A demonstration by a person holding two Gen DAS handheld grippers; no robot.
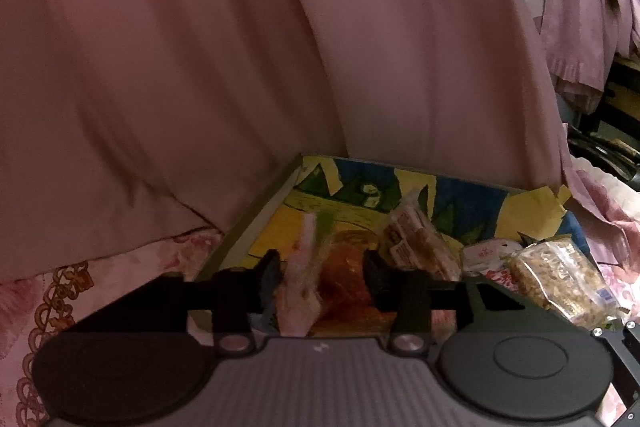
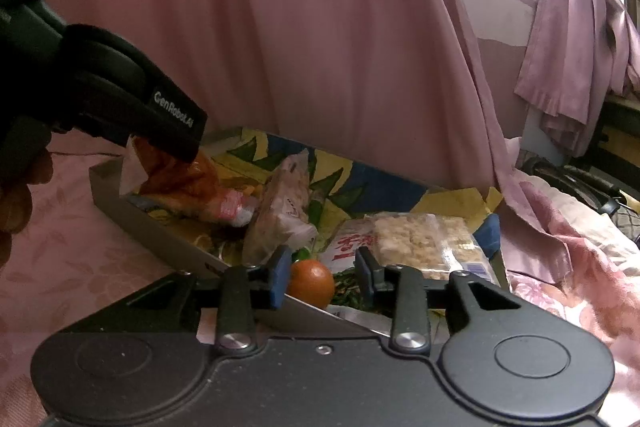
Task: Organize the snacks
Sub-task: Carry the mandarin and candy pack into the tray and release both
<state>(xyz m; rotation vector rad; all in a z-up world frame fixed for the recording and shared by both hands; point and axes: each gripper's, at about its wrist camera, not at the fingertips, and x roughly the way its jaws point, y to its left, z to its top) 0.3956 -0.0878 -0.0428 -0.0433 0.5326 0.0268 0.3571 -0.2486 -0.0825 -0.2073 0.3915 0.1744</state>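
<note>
Item: shallow grey tray (image 2: 120,205) with colourful printed liner, on pink bedding.
Contents: 1 orange crinkly snack packet (image 1: 344,279), between parted left gripper (image 1: 320,277) pads, untouched; 1 small orange fruit (image 2: 311,282), framed by right gripper (image 2: 322,277), jaws apart.
Step, judged: packet placement finishing. Next: clean withdrawal.

We are seeing the snacks lying together in a shallow grey tray (image 2: 120,203) lined with a yellow, blue and green printed sheet. An orange snack packet (image 2: 192,187) is lying tilted at the tray's left end. Beside it, a clear bag of pale pieces (image 2: 284,211) is standing on edge. A clear pack of puffed-grain bars (image 2: 424,239) is lying flat at the right, overlapping a white packet with red print (image 2: 344,247). A small orange fruit (image 2: 311,283) is sitting at the near rim, on a green wrapper (image 2: 348,291).
</note>
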